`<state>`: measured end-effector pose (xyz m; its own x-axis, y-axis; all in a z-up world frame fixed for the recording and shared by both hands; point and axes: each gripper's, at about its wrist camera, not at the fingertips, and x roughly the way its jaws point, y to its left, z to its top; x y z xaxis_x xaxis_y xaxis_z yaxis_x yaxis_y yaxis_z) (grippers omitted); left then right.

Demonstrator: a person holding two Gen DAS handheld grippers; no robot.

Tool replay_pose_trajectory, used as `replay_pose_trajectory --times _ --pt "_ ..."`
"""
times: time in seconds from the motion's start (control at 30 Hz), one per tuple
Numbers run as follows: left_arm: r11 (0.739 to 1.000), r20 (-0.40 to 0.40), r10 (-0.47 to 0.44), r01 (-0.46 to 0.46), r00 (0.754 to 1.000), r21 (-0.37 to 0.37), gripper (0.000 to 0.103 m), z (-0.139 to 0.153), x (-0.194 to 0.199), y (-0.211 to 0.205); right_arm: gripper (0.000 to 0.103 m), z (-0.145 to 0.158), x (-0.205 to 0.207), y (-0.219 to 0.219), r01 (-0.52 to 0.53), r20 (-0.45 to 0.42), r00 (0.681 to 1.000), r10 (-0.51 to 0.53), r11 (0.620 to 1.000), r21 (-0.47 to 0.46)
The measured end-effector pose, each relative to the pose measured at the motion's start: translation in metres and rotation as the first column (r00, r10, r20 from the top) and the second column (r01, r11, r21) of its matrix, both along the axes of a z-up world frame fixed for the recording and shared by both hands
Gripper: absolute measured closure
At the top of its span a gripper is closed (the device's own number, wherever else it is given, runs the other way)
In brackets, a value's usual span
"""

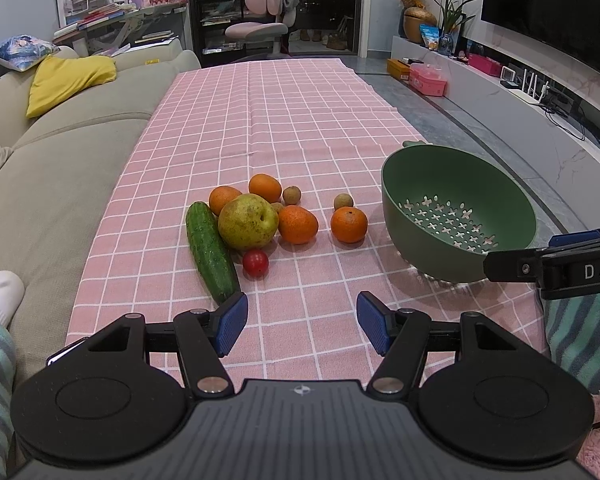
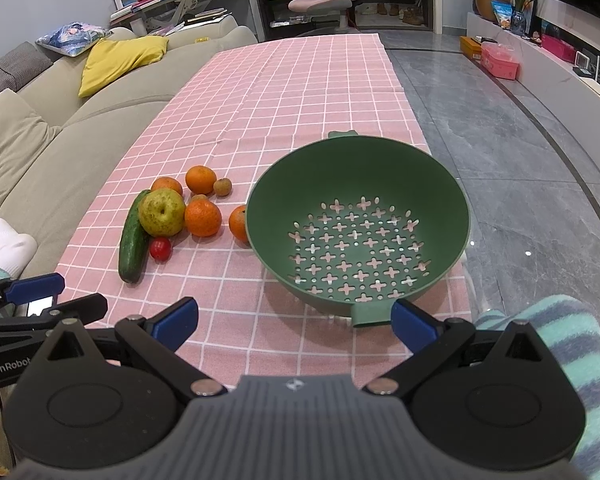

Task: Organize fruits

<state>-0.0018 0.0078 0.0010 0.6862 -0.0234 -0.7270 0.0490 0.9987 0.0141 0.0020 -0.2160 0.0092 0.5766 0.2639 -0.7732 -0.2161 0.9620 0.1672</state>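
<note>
A pile of produce lies on the pink checked tablecloth (image 1: 284, 120): a cucumber (image 1: 211, 254), a yellow-green pear (image 1: 248, 222), a small red tomato (image 1: 255, 263), several oranges (image 1: 349, 224) and small brown fruits (image 1: 343, 201). To their right stands an empty green colander (image 1: 456, 216) (image 2: 358, 232). My left gripper (image 1: 302, 326) hovers open in front of the pile, its left pad near the cucumber's end. My right gripper (image 2: 296, 318) is open just before the colander's near handle (image 2: 370, 315). The colander hides part of one orange (image 2: 238, 224) in the right wrist view.
A beige sofa (image 1: 60, 152) with a yellow cushion (image 1: 70, 80) runs along the table's left side. A person's white sock (image 2: 12, 246) and striped sleeve (image 2: 576, 344) are near. Grey tiled floor (image 2: 520, 160) and a TV shelf lie to the right.
</note>
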Motion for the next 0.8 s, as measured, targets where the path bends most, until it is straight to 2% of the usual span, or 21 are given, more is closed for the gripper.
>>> replay_pose_trajectory --times 0.57,0.8 --pt "1.000 -0.009 0.009 -0.009 1.000 -0.028 0.029 -0.003 -0.002 0.005 0.004 -0.003 0.002 0.003 -0.011 -0.004 1.000 0.011 1.000 0.000" --pt "0.995 -0.002 0.048 -0.048 0.999 -0.092 0.029 0.004 0.004 0.015 0.005 0.002 0.004 0.006 -0.040 0.035 0.999 0.039 0.999 0.020"
